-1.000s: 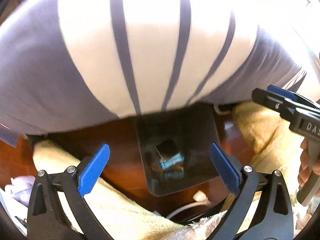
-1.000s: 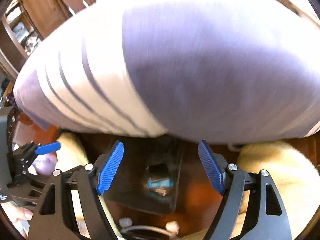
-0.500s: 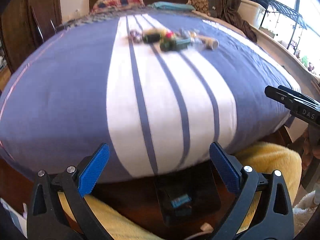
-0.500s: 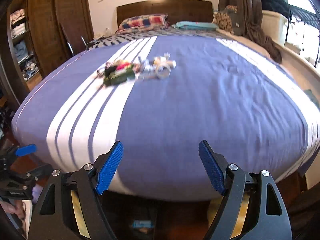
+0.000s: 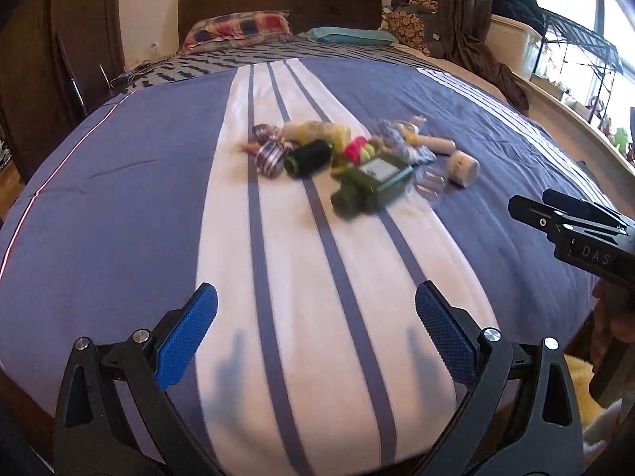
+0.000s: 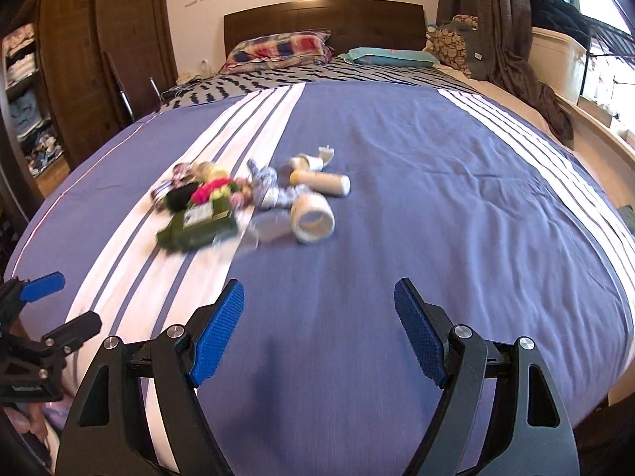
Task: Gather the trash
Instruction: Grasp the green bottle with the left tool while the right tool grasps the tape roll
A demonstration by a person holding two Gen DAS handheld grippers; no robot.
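A wide bed covered by a blue bedspread with white stripes (image 6: pixel 436 198) fills most of both views. At its far end, a red and blue plaid pillow (image 6: pixel 278 49) lies beside a flat teal pillow (image 6: pixel 387 56), both against a dark wooden headboard (image 6: pixel 321 16). Brown curtains (image 6: pixel 488 20) hang to the right of the bed. A tall dark wooden wardrobe (image 6: pixel 79 59) stands to the left, with folded clothes on open shelves (image 6: pixel 22 91) beside it.

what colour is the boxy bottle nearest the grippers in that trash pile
Dark green bottle with a pale label, clearest in the left wrist view.
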